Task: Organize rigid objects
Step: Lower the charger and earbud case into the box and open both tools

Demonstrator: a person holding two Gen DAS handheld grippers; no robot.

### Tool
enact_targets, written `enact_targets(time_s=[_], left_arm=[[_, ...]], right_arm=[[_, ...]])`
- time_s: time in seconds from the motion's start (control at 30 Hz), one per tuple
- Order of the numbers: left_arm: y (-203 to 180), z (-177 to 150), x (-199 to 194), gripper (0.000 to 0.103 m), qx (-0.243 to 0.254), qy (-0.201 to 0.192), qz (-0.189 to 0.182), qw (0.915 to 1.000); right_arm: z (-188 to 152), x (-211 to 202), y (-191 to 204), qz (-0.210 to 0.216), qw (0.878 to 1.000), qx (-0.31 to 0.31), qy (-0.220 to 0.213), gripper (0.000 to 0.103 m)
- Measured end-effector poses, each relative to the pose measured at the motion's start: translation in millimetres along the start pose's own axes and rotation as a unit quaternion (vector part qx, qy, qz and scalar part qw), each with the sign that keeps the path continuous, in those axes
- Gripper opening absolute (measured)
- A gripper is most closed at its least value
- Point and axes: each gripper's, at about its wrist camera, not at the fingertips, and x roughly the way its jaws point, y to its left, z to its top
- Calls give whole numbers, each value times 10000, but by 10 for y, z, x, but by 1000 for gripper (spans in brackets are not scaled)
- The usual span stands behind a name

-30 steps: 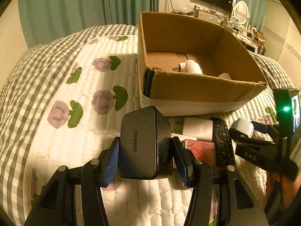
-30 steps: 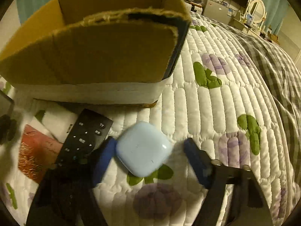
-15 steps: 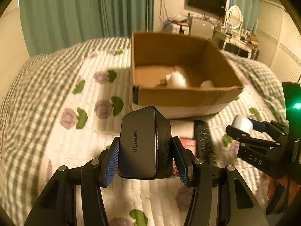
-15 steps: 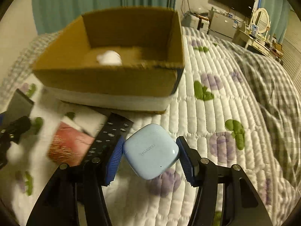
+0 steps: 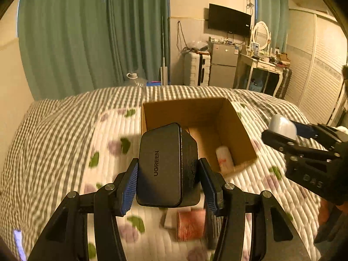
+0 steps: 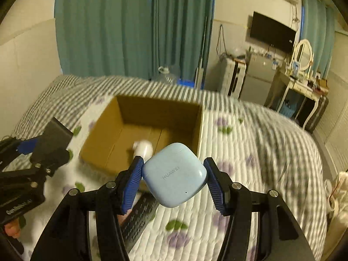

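Observation:
My left gripper is shut on a black UGREEN charger, held in the air in front of the open cardboard box. My right gripper is shut on a light blue HUAWEI earbud case, held above the box's near edge. A white object lies inside the box. Each gripper shows in the other's view: the right one with the case, the left one with the charger.
The box stands on a bed with a flowered quilt and a grey checked blanket. A black remote and a red packet lie on the quilt near me. Curtains, a fridge and a dresser stand beyond the bed.
Both grippers have risen well above the bed with their objects. The right gripper closed on the earbud case and lifted it off the quilt. The box now lies below.

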Motion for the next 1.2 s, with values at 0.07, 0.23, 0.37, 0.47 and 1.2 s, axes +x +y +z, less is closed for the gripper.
enact_targets(time_s=[0.07, 0.23, 0.37, 0.47, 1.2], left_arm=[[-11, 112, 190, 54, 23, 138, -7, 9999], [-76, 186, 749, 54, 107, 477, 273, 9984], [-83, 105, 1075, 54, 142, 716, 413, 9965], [-121, 28, 1203, 54, 309, 762, 607, 9948], [103, 234, 712, 59, 84, 128, 560, 9983]], right_arm=[[131, 38, -48, 6, 10000, 2, -76, 57], [311, 224, -191, 0, 9999, 39, -144, 57], [328, 472, -246, 23, 10000, -18, -59, 57], [272, 641, -265, 107, 9999, -10, 27, 57], [212, 874, -214, 328, 9988, -71, 353, 57]])
